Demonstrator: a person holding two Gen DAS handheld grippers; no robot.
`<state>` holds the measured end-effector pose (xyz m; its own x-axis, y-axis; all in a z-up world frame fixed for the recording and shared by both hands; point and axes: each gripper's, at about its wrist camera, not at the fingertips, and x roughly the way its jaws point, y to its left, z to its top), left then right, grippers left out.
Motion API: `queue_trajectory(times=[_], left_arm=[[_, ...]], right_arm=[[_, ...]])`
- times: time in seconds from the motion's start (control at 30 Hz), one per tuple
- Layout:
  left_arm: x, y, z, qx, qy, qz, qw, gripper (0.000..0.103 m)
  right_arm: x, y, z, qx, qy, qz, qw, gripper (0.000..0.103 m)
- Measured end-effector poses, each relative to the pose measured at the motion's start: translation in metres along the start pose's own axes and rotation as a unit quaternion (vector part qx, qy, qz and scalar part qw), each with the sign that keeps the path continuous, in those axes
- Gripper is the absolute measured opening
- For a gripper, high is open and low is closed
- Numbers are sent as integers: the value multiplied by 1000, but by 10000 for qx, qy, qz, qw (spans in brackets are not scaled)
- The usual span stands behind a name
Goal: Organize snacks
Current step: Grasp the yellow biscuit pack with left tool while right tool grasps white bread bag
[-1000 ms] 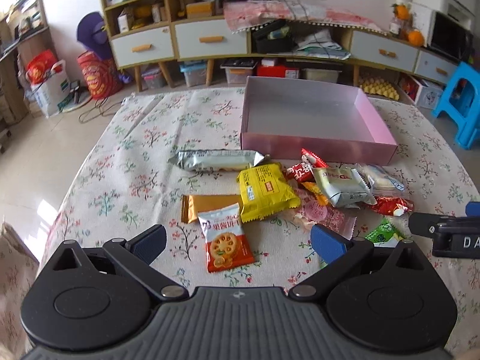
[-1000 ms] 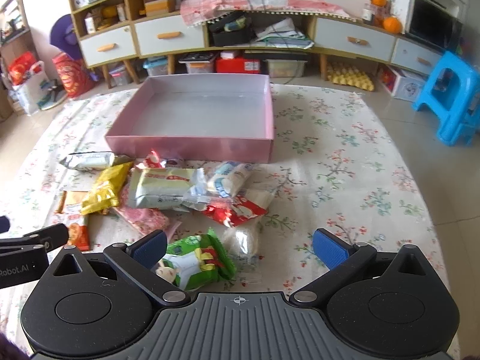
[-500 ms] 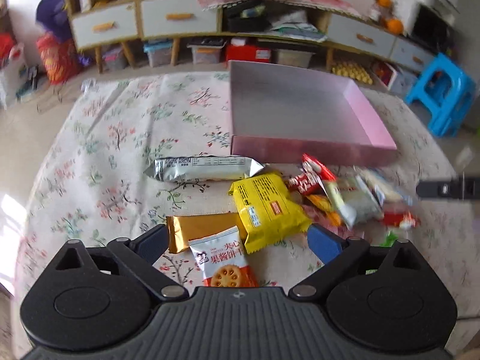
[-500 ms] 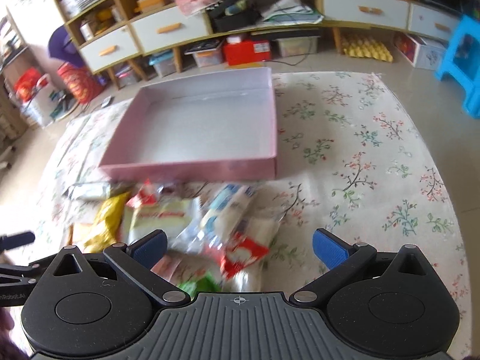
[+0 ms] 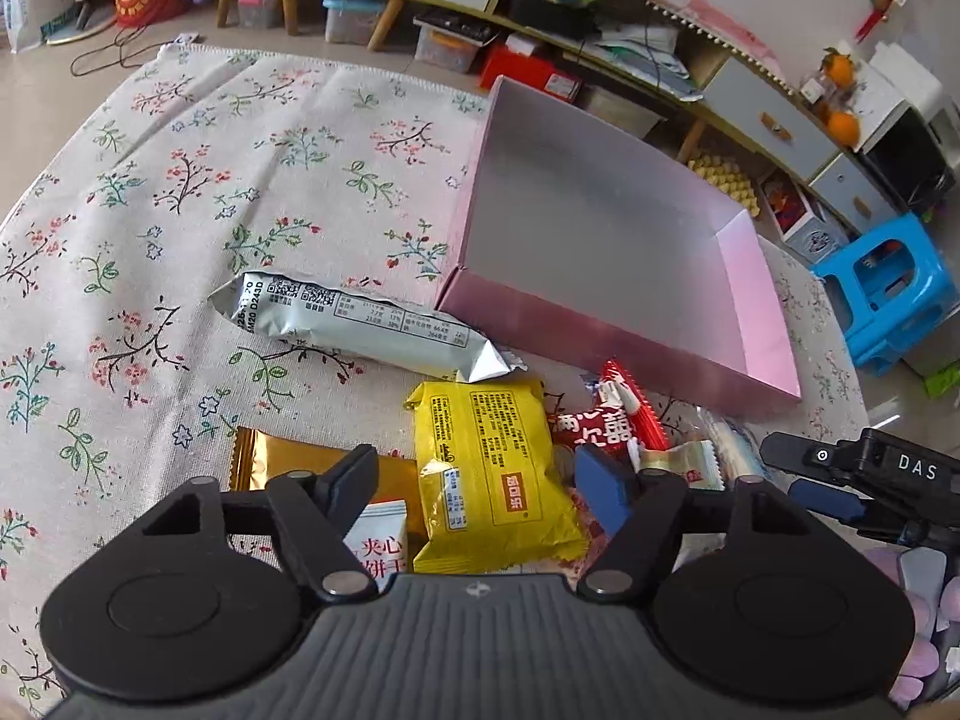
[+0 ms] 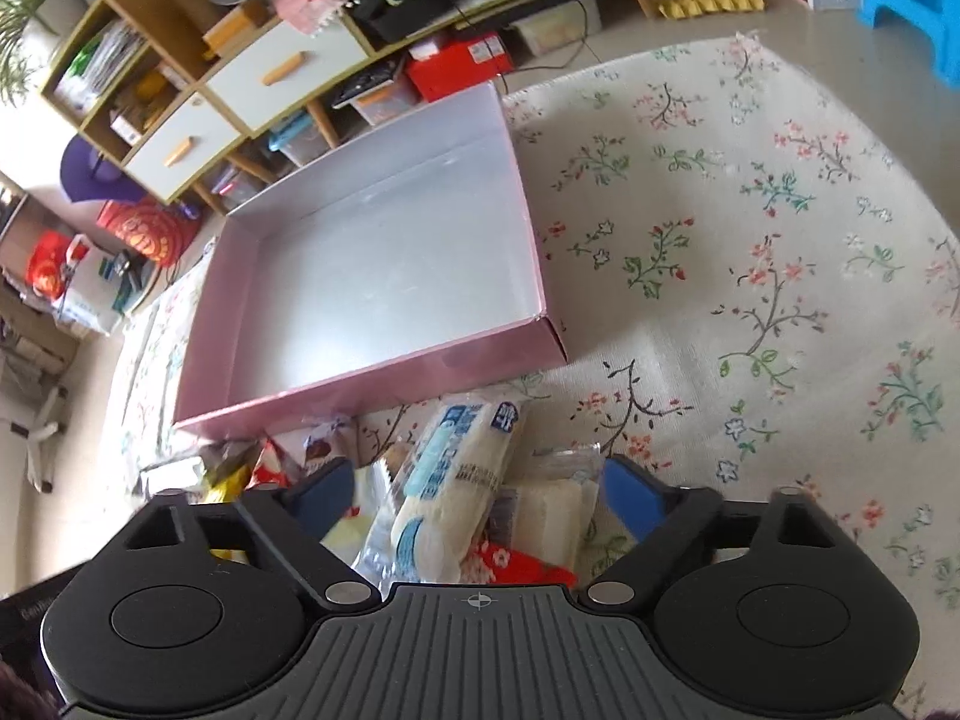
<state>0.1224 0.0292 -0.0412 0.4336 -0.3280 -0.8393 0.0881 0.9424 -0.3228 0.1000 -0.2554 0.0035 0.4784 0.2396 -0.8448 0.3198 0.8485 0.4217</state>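
An empty pink box [image 5: 606,252] sits on the floral tablecloth; it also shows in the right wrist view [image 6: 384,276]. My left gripper [image 5: 480,486] is open, its fingers straddling a yellow snack packet [image 5: 492,468]. A silver bar packet [image 5: 360,330], a gold packet [image 5: 282,462] and a red packet [image 5: 618,420] lie around it. My right gripper [image 6: 474,492] is open, low over a white-and-blue packet [image 6: 456,486] and a clear packet [image 6: 552,510]. The right gripper also shows at the right edge of the left wrist view [image 5: 864,468].
The tablecloth [image 6: 750,276] lies bare right of the box. Low cabinets and shelves [image 6: 252,78] stand behind the table, a blue stool [image 5: 894,288] to the right. Storage boxes sit on the floor under the cabinets.
Both grippers have moved forward and down toward the snack pile. The yellow packet now lies between the left fingers, and the white-and-blue packet between the right fingers. Both stay open.
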Motion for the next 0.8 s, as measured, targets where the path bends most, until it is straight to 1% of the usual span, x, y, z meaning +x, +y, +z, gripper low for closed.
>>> queue_trajectory(times=[0.03,0.1,0.13,0.2,0.33,0.53,0.6,0.67,0.8], left_arm=[[1,0,0,-34,6,19,10000,65],[2,1,1,-104,30,34,9999,62],[3,1,1,-130,26,42,9999,62],[4,1,1,-200,4,80,9998,60],[11,-4,2,-230,42,142,9996,58],[14,-9,2,-125,-6,332,9994,57],[14,-11,2,-95,6,334,9994,52],[14,-12,2,-55,-12,400,9992,49],[14,-15,1,34,-63,459,9989,47]], right_arm=[[2,-1,1,61,13,-2,10000,75],[4,0,2,97,15,10,10000,66],[4,1,2,87,20,11,10000,63],[7,5,2,50,52,19,10000,54],[13,12,0,-57,113,-109,9999,50],[15,15,-3,-185,85,-221,9995,38],[14,17,-4,-242,51,-277,9993,33],[13,18,-5,-293,15,-333,9990,30],[9,17,-4,-248,1,-315,9992,27]])
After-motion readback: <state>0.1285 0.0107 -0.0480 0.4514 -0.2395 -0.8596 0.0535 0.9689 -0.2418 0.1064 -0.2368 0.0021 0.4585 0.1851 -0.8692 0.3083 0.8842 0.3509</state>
